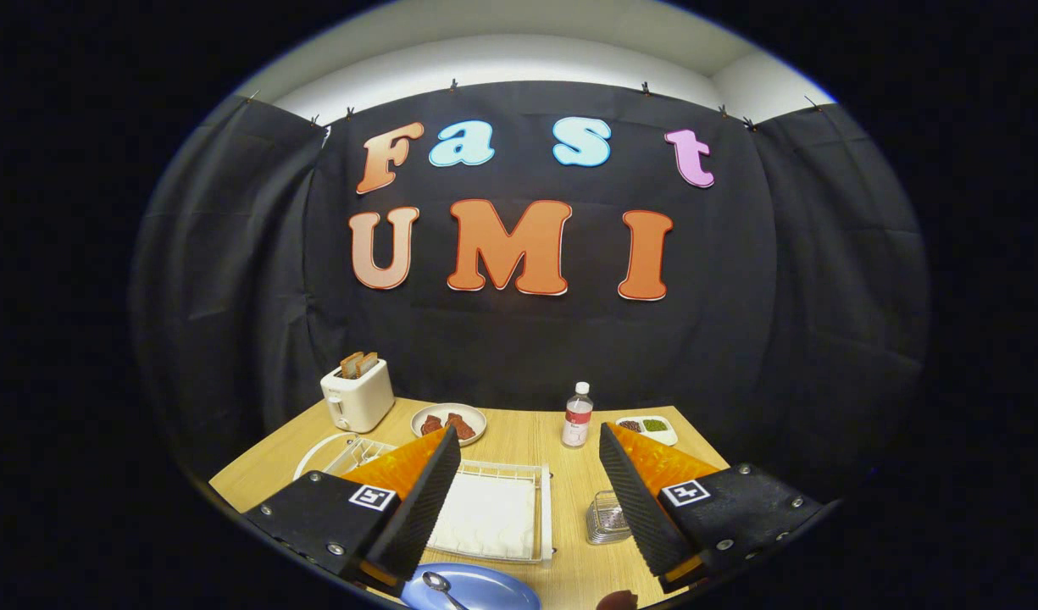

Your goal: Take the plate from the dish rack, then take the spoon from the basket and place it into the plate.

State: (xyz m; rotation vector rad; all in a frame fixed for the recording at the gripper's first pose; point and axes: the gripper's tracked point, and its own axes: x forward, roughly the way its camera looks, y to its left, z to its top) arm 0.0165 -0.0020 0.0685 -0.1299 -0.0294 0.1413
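The tongs hang spread and empty above the table. The spoon lies in the blue plate at 6 o'clock, below the white dish rack, so the task looks finished.

You can see a white toaster at the back of the wooden tabletop, with two slices of bread sticking up out of it. Just beside it sits a small round dish with brown food on it. Farther along stands a clear bottle with a white cap. Near that bottle you can see a little white tray holding dark and green bits.
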